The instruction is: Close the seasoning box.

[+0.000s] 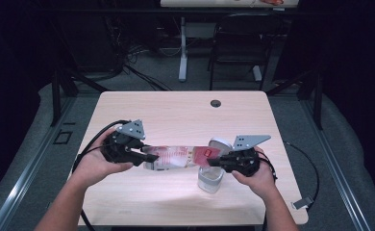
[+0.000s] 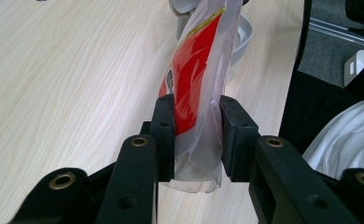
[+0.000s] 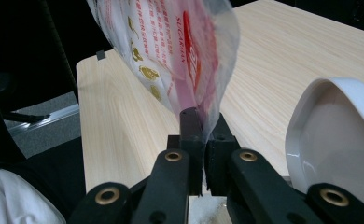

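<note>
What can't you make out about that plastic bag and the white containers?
- Bag contents: high view, too small and glossy.
- Bag print: right gripper view, lettering too small and blurred.
- White bowl: right gripper view, cut off by the right edge.
- Cup: high view, top hidden by the bag and the right claw.

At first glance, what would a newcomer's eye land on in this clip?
A clear plastic bag with red print, stretched above the table between the left gripper and the right gripper, each clamped on one end. Beside the right gripper stands a small white container, its open lid looming in the right gripper view.
</note>
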Tool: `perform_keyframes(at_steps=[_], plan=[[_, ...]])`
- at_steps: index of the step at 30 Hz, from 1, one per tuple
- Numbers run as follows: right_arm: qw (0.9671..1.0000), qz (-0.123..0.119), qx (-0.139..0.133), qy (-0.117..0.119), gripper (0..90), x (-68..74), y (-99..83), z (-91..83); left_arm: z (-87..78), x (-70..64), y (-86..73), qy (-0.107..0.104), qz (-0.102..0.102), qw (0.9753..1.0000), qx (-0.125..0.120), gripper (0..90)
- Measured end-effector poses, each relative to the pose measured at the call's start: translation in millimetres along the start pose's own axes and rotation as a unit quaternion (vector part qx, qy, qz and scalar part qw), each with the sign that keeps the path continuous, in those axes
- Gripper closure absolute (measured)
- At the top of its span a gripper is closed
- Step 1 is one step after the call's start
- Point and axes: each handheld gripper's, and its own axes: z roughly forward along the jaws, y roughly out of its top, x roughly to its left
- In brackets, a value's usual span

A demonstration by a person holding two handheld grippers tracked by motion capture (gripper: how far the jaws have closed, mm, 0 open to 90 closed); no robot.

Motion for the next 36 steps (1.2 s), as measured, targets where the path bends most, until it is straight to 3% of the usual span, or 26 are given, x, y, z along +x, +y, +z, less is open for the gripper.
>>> perform_keyframes(at_steps=[11, 24, 36], plan=[[0.9998, -0.002, 0.01, -0.018, 84.7, -4.4, -2.3, -6.1, -2.3, -0.7, 3.9, -0.003, 0.002, 1.0, -0.002, 71.6], [0.9997, -0.005, 0.013, -0.018, 88.8, -5.3, -2.5, -11.1, -2.5, -1.1, 9.2, -0.017, -0.003, 0.9998, -0.005, 72.9], [0.9997, -0.005, 0.016, -0.018, 89.2, -6.6, -3.5, -13.1, -2.6, -2.3, 15.4, -0.017, 0.001, 0.9998, -0.007, 73.2]])
